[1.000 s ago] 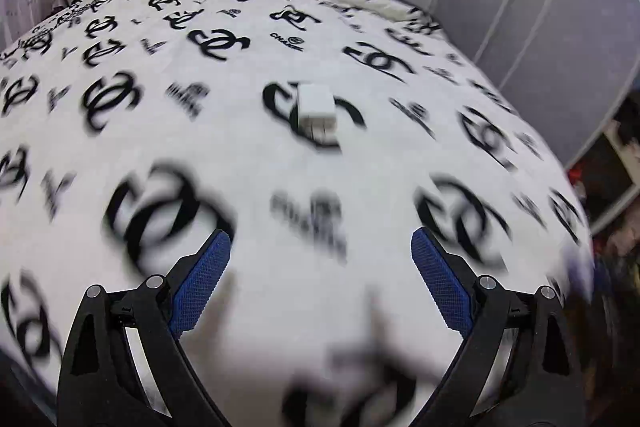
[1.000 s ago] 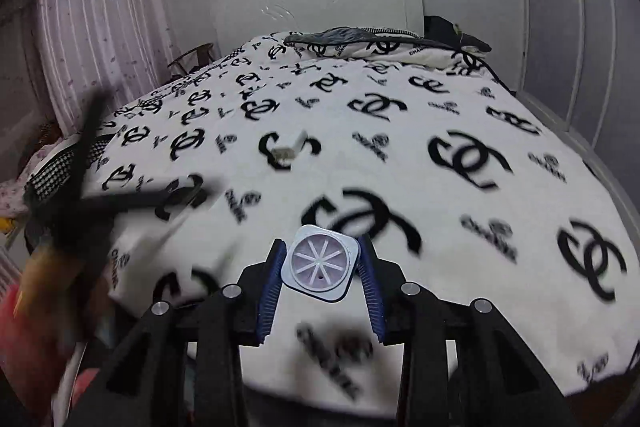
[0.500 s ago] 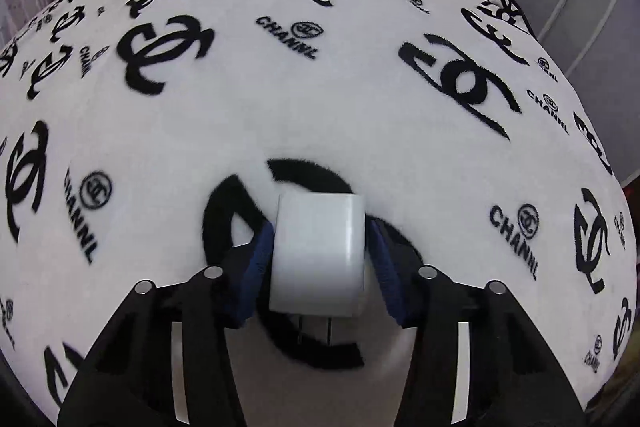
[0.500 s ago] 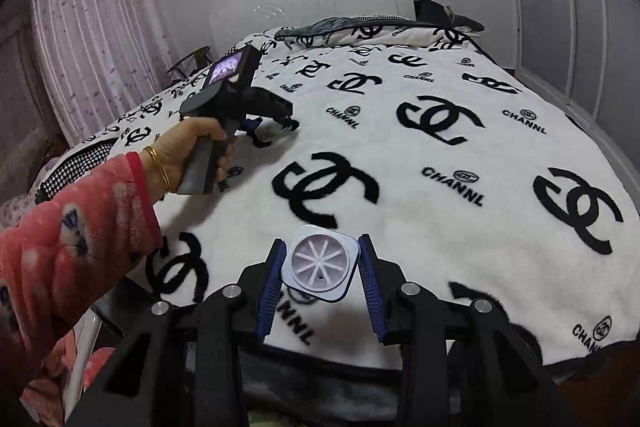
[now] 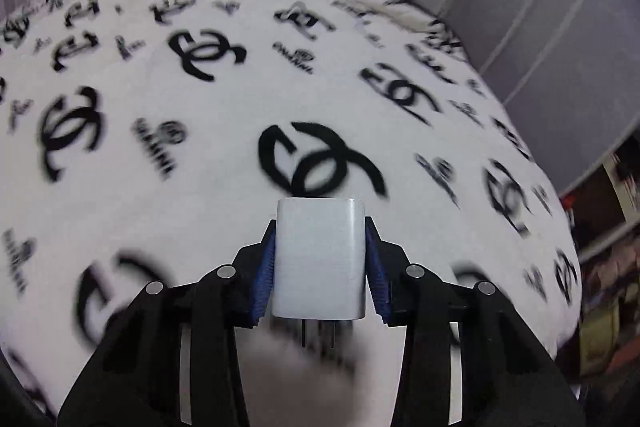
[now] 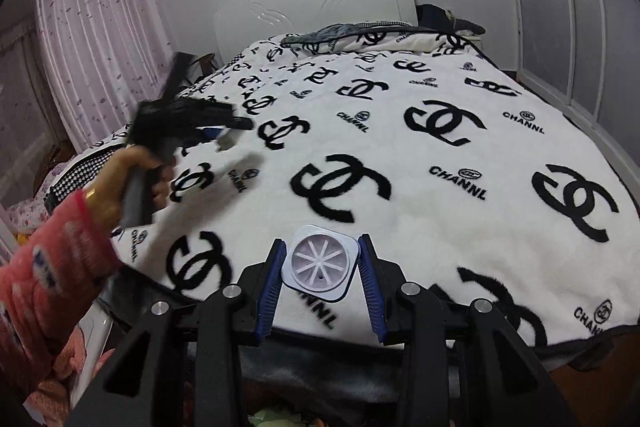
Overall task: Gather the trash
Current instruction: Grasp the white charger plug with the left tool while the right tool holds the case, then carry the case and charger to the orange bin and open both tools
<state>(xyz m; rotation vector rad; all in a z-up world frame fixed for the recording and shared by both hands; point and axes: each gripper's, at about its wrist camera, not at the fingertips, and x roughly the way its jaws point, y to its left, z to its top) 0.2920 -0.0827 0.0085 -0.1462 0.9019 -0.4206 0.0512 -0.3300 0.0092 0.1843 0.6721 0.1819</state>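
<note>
We find the left gripper (image 5: pixel 320 267) clamped on a white rectangular plastic plug adapter (image 5: pixel 320 259); its jaws have just been closing, and the adapter sits between the blue pads with 2 metal prongs pointing back under the gripper. The right gripper (image 6: pixel 322 265) holds a pale square plastic lid with a spoked centre (image 6: pixel 320 263). Below and ahead of both lies the white fleece blanket with black logos (image 6: pixel 440 187). Risk: the adapter's smooth sides could slip out during a fast swing, since the left view is motion-blurred.
</note>
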